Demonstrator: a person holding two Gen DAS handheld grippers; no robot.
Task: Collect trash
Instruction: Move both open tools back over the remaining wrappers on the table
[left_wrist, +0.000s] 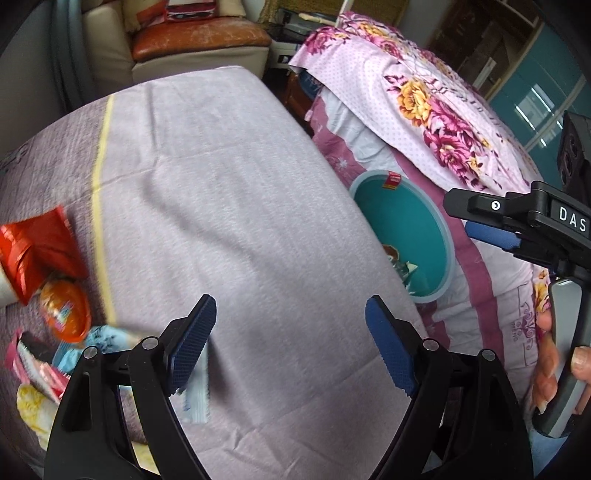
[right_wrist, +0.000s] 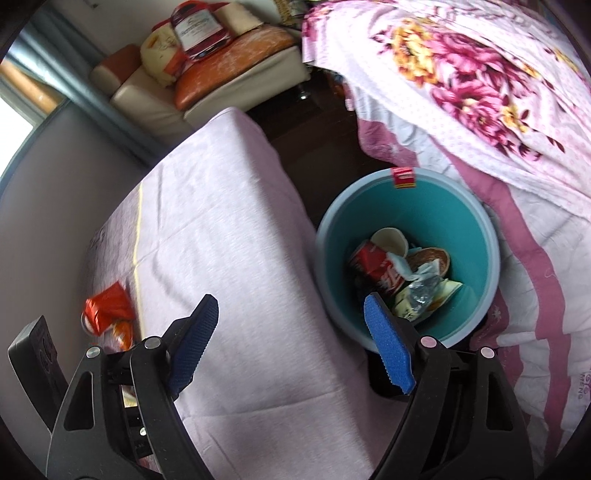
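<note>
My left gripper (left_wrist: 290, 301) hangs open and empty over the lilac tablecloth (left_wrist: 229, 177). Trash lies at its left: a red foil wrapper (left_wrist: 37, 247), an orange round tub (left_wrist: 66, 314), a light blue wrapper (left_wrist: 103, 339), pink packets (left_wrist: 33, 365) and a yellow piece (left_wrist: 33, 406). My right gripper (right_wrist: 290, 299) is open with nothing between its pads, at the table edge beside the teal bin (right_wrist: 443, 206). The bin holds a red can (right_wrist: 376, 266), a paper cup (right_wrist: 389, 240) and crumpled wrappers (right_wrist: 424, 291). In the left wrist view the right gripper (left_wrist: 458, 214) hovers right of the bin (left_wrist: 445, 232).
A bed with a pink floral quilt (left_wrist: 424, 103) stands close to the right of the bin. A cream and orange sofa (left_wrist: 184, 40) sits beyond the table's far end. A person's hand (left_wrist: 550, 354) grips the right gripper's handle. Dark floor (right_wrist: 314, 147) shows between table and bed.
</note>
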